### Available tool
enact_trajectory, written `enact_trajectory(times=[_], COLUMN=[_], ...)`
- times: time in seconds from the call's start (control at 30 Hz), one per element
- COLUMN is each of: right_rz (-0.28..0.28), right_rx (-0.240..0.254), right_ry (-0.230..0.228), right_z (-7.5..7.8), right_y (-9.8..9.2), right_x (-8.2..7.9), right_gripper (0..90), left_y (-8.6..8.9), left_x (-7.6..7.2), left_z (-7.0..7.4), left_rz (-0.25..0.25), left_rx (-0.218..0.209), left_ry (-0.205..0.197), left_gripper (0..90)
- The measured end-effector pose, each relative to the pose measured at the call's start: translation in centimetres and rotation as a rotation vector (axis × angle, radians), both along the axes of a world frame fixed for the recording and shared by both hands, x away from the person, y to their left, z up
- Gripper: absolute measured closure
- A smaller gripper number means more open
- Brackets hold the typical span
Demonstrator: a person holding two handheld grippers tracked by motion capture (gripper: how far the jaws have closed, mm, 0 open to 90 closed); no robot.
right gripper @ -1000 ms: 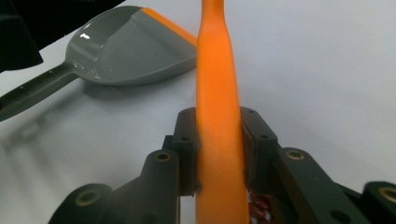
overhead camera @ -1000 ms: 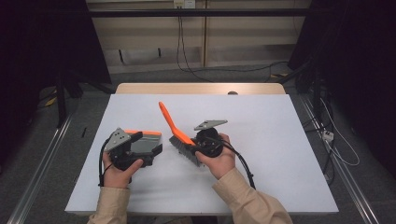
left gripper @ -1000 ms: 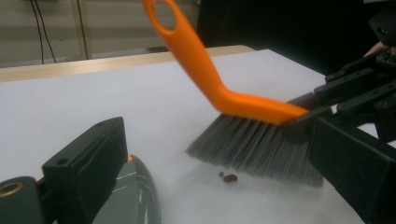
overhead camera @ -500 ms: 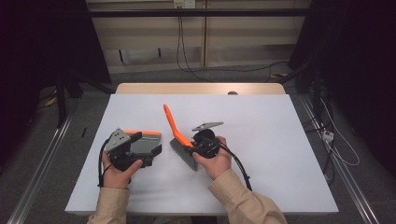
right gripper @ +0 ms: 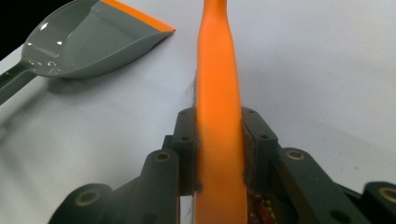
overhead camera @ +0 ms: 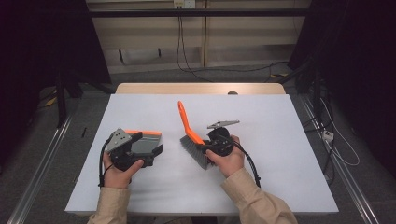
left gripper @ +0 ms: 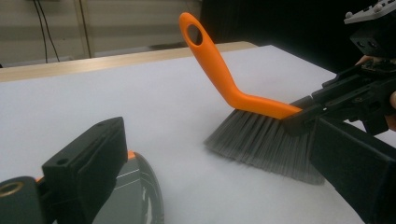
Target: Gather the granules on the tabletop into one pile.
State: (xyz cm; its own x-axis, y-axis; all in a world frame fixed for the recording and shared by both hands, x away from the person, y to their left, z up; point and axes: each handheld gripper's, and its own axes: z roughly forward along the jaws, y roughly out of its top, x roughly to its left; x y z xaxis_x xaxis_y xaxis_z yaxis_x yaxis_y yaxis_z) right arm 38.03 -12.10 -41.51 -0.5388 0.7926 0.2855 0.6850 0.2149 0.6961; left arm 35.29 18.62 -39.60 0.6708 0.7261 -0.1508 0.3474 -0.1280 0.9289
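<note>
An orange-handled brush [overhead camera: 187, 125] with grey bristles stands tilted at mid-table, its bristles [left gripper: 261, 144] on the white tabletop. My right gripper [overhead camera: 201, 148] is shut on the brush's orange back [right gripper: 219, 93], one jaw on each side. To its left a grey dustpan [overhead camera: 140, 143] with an orange lip lies on the table, also seen as a shiny grey dustpan [right gripper: 93, 42]. My left gripper [overhead camera: 150, 143] sits over it with its jaws wide apart. The dustpan [left gripper: 140, 196] lies by the left jaw, and bare table separates it from the other jaw.
The white tabletop [overhead camera: 280, 140] reaches right and far of the brush. A wooden strip [overhead camera: 201, 88] runs along the far edge. Cables [overhead camera: 336, 144] hang off the right side, and metal rails line the floor on both sides.
My right hand has carried the brush a little to the right and lower, so the bristles now meet the table. The left hand and dustpan have stayed put.
</note>
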Motion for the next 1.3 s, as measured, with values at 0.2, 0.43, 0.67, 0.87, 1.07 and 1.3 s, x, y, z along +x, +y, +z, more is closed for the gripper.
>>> enact_trajectory(times=[0.2, 0.43, 0.67, 0.87, 1.07, 1.3], right_rz=[-0.003, 0.05, 0.139, 0.244, 0.354, 0.467], right_rx=[0.006, 0.079, 0.069, -0.037, -0.145, -0.193], right_ry=[0.0, -0.001, -0.112, -0.215, -0.296, -0.317], right_z=[0.1, 0.7, 2.5, 2.7, 1.6, 0.0], right_y=[-0.5, -1.4, -3.1, -3.7, -3.7, -3.3], right_x=[0.0, -0.3, 0.7, 2.9, 5.0, 5.5], right_gripper=[71.3, 71.3, 71.3, 71.3, 71.3, 71.3], left_y=[0.0, 0.0, -0.2, -0.1, 0.0, 0.3], left_x=[0.0, -0.1, 0.0, 0.2, 0.3, 0.3], left_z=[0.0, 0.1, 0.0, -0.2, -0.4, -0.3], left_rz=[-0.002, -0.005, -0.011, -0.009, -0.003, 0.007], left_rx=[0.001, 0.004, 0.007, 0.009, 0.004, -0.002], left_ry=[0.001, 0.003, 0.01, 0.017, 0.027, 0.032], left_gripper=[4.5, 4.6, 4.6, 4.6, 4.6, 4.5])
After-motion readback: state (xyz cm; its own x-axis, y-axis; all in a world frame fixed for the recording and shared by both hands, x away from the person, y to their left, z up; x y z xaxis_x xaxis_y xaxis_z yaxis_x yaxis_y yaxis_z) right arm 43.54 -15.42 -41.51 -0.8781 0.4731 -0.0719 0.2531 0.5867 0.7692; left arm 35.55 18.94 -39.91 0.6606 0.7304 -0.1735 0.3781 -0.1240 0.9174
